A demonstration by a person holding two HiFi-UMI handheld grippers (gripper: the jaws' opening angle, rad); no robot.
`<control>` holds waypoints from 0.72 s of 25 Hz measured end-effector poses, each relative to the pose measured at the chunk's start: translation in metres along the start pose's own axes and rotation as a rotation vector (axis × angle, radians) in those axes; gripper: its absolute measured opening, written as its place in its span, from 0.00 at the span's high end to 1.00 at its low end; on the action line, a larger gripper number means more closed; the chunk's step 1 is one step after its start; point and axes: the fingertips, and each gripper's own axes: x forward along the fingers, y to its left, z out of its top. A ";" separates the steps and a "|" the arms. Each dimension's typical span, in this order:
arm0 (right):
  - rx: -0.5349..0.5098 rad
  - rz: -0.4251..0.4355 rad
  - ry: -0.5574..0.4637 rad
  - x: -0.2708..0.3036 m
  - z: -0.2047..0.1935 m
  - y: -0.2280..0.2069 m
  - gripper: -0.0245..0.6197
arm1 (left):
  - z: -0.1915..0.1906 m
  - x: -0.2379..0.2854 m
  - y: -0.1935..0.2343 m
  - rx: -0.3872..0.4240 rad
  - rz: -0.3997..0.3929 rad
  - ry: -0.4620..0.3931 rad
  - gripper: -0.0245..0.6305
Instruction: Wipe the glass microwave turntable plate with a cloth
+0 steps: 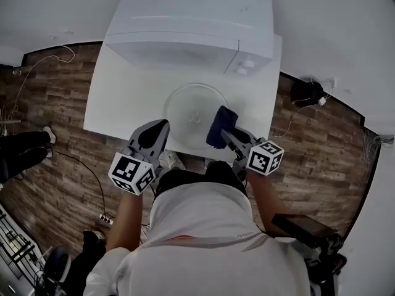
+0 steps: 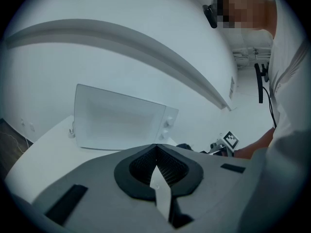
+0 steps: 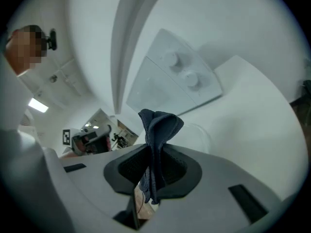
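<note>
The clear glass turntable plate point(image 1: 192, 111) lies flat on the white table point(image 1: 117, 97), in front of the microwave. A dark blue cloth point(image 1: 221, 126) hangs over the plate's right edge, and my right gripper point(image 1: 229, 137) is shut on it. In the right gripper view the cloth point(image 3: 158, 130) stands bunched up between the jaws, with the plate's rim point(image 3: 200, 132) just behind it. My left gripper point(image 1: 155, 133) is shut and holds nothing. It hovers at the table's front edge, left of the plate. In the left gripper view its jaws meet tip to tip, and the plate is hidden.
A white microwave point(image 1: 191, 26) with two knobs point(image 1: 244, 66) fills the back of the table; its door is shut point(image 2: 119, 123). Wood floor point(image 1: 55, 140) surrounds the table, with cables point(image 1: 86, 168) and a dark bag point(image 1: 307, 92) on it. The person's body stands close to the table's front edge.
</note>
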 end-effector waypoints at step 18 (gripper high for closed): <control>-0.411 0.126 -0.364 -0.055 0.096 0.137 0.87 | 0.029 -0.058 -0.045 0.097 -0.035 -0.134 0.95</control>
